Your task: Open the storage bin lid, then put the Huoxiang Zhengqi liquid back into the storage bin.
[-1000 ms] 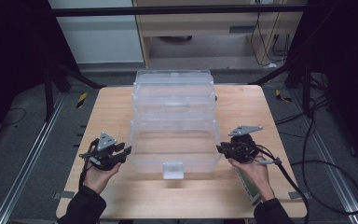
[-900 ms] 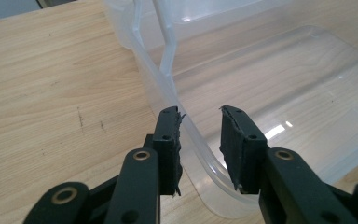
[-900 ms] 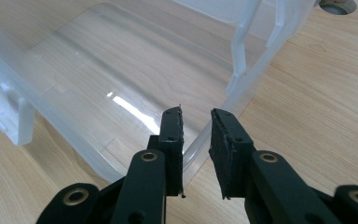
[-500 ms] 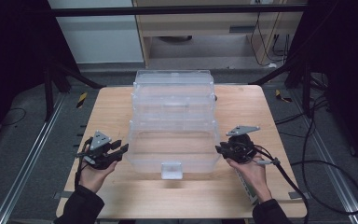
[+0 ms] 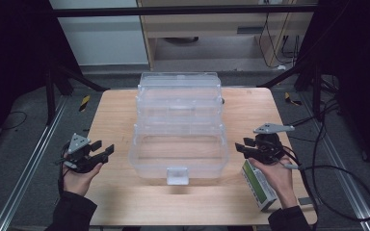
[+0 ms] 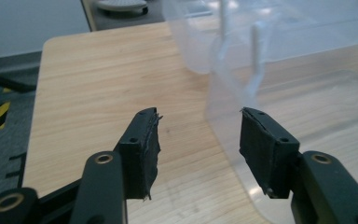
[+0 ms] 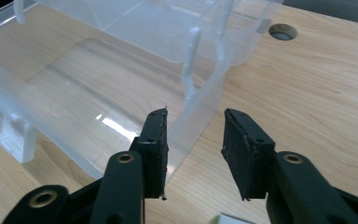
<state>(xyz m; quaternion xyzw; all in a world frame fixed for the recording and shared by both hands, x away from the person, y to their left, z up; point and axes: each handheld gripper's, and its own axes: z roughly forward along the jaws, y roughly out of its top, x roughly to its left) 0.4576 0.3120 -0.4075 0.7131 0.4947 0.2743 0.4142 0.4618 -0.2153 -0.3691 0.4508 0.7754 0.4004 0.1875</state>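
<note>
**Both grippers held open beside clear tiered box**

A clear plastic tiered box [image 5: 179, 126] is seen standing open in the middle of the wooden table [image 5: 115, 115], its trays stepped back and its front latch facing the person. The left gripper [image 5: 94, 155] is held near the box's left side, jaws apart, nothing between them. The right gripper [image 5: 244, 148] is held just beside the box's right wall, jaws also apart and empty. A green-and-white carton [image 5: 258, 185] is seen lying on the table under the right hand [image 5: 275, 174].
</note>
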